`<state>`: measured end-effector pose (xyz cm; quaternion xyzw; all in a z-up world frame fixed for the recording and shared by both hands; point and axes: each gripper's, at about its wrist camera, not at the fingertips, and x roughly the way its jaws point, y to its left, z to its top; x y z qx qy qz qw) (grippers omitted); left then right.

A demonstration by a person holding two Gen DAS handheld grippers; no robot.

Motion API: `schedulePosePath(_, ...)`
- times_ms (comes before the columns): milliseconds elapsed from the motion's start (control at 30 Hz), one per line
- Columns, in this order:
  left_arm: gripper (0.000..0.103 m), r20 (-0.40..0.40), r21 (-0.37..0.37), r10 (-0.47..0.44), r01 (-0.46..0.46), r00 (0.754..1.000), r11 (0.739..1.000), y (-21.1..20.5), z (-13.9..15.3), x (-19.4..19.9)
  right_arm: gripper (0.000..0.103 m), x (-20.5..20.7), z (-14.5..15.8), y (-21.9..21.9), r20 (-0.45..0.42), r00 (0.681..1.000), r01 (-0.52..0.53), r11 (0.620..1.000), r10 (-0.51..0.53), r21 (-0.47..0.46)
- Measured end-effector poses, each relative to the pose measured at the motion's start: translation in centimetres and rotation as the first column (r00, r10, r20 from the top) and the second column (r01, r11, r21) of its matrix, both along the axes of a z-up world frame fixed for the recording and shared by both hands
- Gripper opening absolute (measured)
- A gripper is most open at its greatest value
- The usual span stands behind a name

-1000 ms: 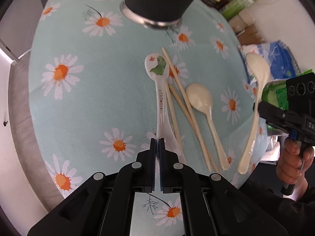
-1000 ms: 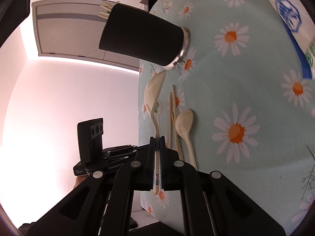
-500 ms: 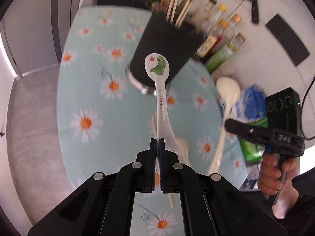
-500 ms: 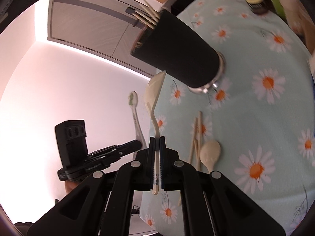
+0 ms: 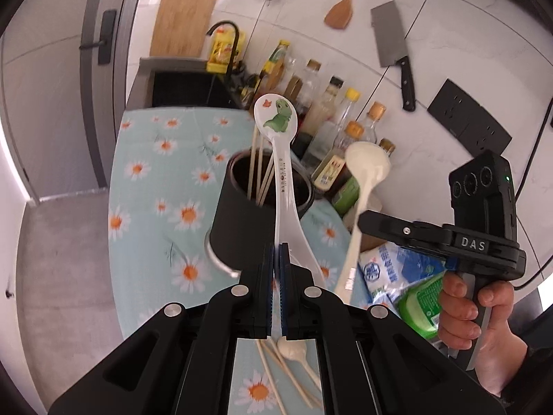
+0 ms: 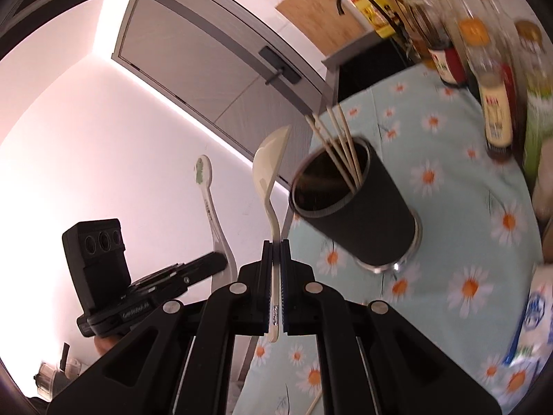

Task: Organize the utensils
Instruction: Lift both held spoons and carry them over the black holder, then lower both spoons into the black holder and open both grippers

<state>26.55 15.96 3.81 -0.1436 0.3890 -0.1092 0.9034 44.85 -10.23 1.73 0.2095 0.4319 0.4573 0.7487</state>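
My left gripper (image 5: 276, 252) is shut on the handle of a white dinosaur spoon (image 5: 278, 128) and holds it upright in the air, bowl above the black utensil cup (image 5: 252, 218). My right gripper (image 6: 275, 245) is shut on the handle of a cream spoon (image 6: 268, 169), also raised, left of the cup (image 6: 359, 214). The cup stands on the daisy tablecloth (image 5: 152, 186) and holds several chopsticks (image 5: 257, 169). The cream spoon (image 5: 363, 186) and the right gripper body show in the left wrist view. A third cream spoon (image 5: 293, 351) and loose chopsticks (image 5: 273, 377) lie on the cloth below my left gripper.
Several sauce bottles (image 5: 331, 128) stand along the wall behind the cup. A blue-white bag (image 5: 397, 269) and a green bottle (image 5: 421, 304) sit at the table's right. A cleaver (image 5: 394, 45) and wooden spatula (image 5: 342, 7) hang on the wall. A sink (image 5: 186, 86) lies beyond the table.
Both grippers have lifted their spoons off the table and tilted up. The cup's open top now shows, with both spoon bowls near its height.
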Motion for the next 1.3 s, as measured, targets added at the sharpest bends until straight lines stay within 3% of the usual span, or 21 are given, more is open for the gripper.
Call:
schedulePosePath(200, 0.002, 0.076, 0.034, 0.014, -0.016, 0.997, 0.999, -0.1, 1.9, 2.1, 0.005, 2.1, 2.3, 0.7, 0.076, 0.997, 0.014, 1.0, -0.012, -0.026)
schedulePosePath(367, 0.002, 0.096, 0.055, 0.019, -0.024, 0.995, 0.998, 0.0, 2.3, 4.4, 0.005, 4.9, 4.3, 1.1, 0.139, 0.989, 0.048, 0.999, -0.046, -0.012)
schedulePosePath(600, 0.002, 0.184, 0.12, 0.015, -0.037, 0.983, 0.992, -0.7, 2.7, 6.8, 0.005, 7.5, 5.9, 1.7, 0.216, 0.974, 0.076, 0.997, -0.073, -0.005)
schedulePosePath(700, 0.002, 0.213, 0.133, -0.002, -0.027, 0.977, 0.991, -1.0, 2.7, 7.7, 0.005, 8.7, 5.8, 2.4, 0.247, 0.966, 0.09, 0.996, -0.081, -0.027)
schedulePosePath(933, 0.002, 0.222, 0.167, -0.003, -0.035, 0.975, 0.985, -1.4, 1.1, 9.7, 0.005, 10.5, 4.0, 2.7, 0.224, 0.969, 0.109, 0.994, -0.102, -0.017)
schedulePosePath(1300, 0.002, 0.146, 0.233, -0.04, 0.005, 0.988, 0.972, -3.2, -3.5, 10.7, 0.005, 10.3, -0.1, 4.1, 0.206, 0.976, 0.096, 0.99, -0.074, -0.102)
